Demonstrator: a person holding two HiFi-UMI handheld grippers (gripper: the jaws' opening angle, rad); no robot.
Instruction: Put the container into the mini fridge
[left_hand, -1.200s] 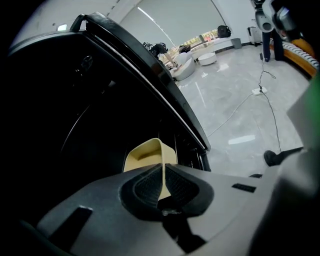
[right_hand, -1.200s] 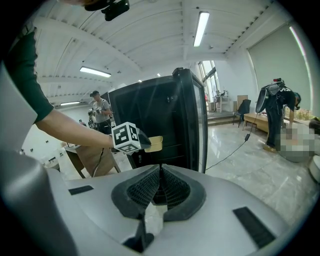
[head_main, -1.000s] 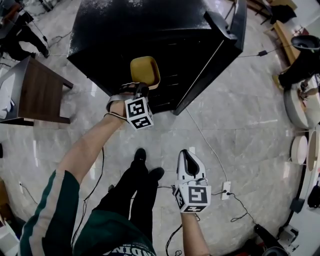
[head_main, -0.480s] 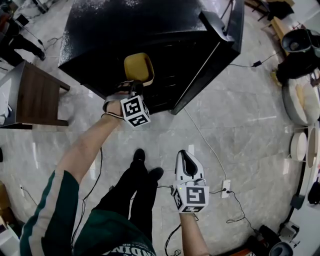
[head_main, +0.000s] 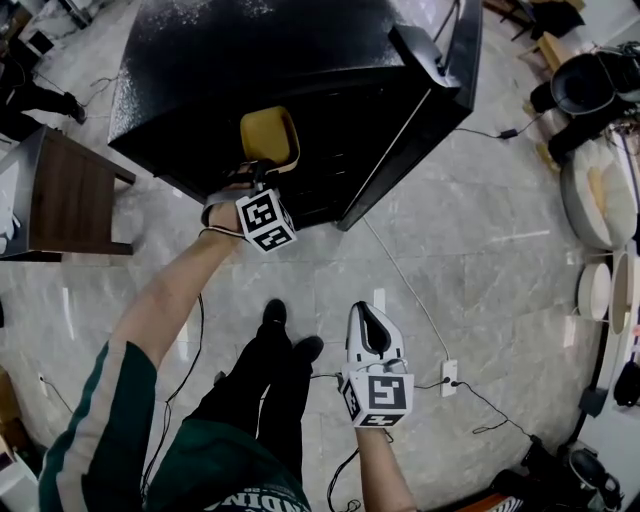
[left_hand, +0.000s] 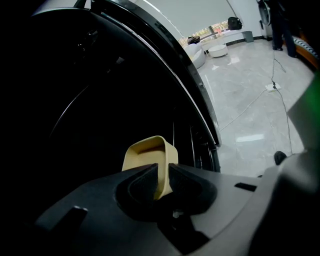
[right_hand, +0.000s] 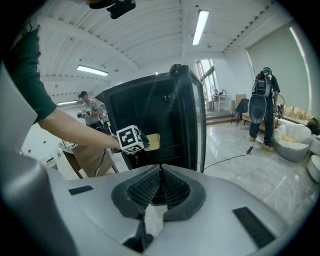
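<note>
Carrying the yellow container (head_main: 268, 135) to the mini fridge (head_main: 300, 60): the left gripper (head_main: 262, 175) has its jaws clamped on the container's side wall and holds it at the dark open front, beside the open door (head_main: 445, 70). Insertion appears under way; the next move probably calls for a level push onto a shelf, then release. The right gripper (head_main: 372, 318) hangs low, jaws together on nothing. A cable (head_main: 400, 270) crosses the pale marble floor (head_main: 500, 250); a wooden table (head_main: 70, 195) stands left.
</note>
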